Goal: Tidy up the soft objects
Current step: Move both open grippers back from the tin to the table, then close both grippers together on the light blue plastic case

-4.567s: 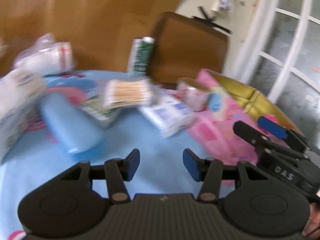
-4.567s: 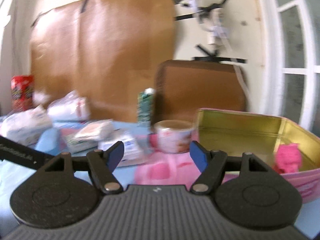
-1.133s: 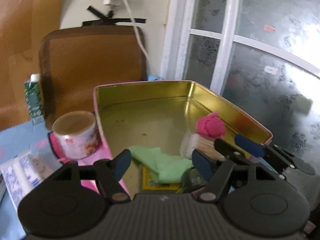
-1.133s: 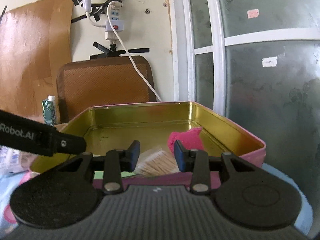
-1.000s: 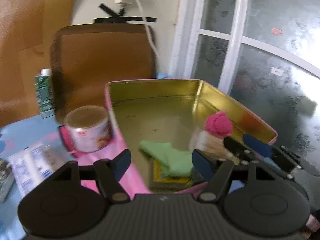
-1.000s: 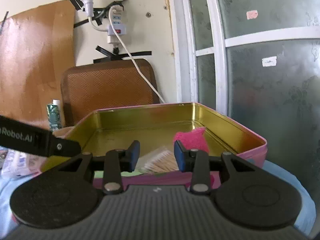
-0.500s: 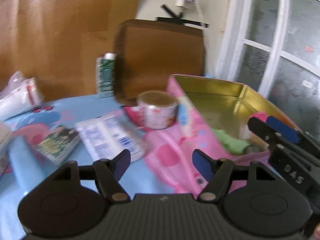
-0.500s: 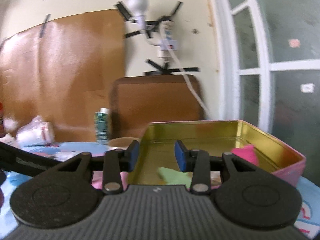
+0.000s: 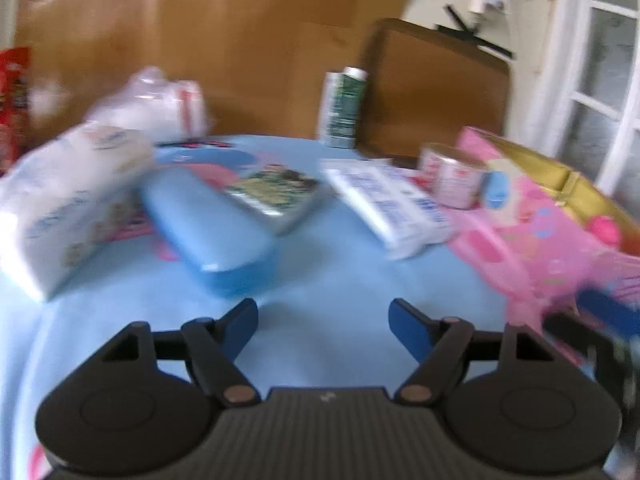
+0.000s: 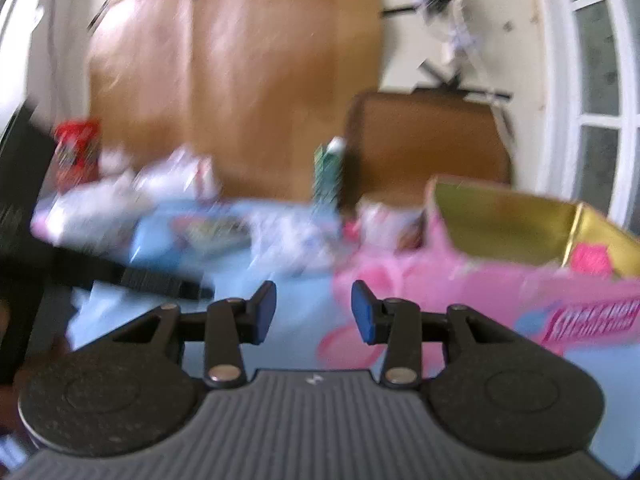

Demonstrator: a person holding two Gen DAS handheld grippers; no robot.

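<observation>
My left gripper [image 9: 323, 320] is open and empty above the blue tablecloth [image 9: 328, 280]. Ahead of it lie a white tissue pack [image 9: 68, 192], a blue case [image 9: 208, 228], a flat printed packet [image 9: 276, 192] and a white wipes pack [image 9: 388, 204]. The pink tin with gold inside [image 9: 560, 200] stands at the right; a pink soft item [image 9: 604, 230] shows in it. My right gripper [image 10: 314, 312] is open and empty, left of the tin [image 10: 520, 256], with the pink item [image 10: 592, 258] inside. Both views are motion-blurred.
A small round tin [image 9: 452, 180] and a green-white carton [image 9: 344, 108] stand near the brown chair back [image 9: 436, 92]. A clear bag of white items [image 9: 156, 108] and a red packet [image 9: 12, 92] are at the back left. The left gripper's body [image 10: 132, 276] crosses the right wrist view.
Both grippers have swung left, away from the tin, towards the items on the cloth. The right gripper's jaws have opened a little wider. Both stay empty.
</observation>
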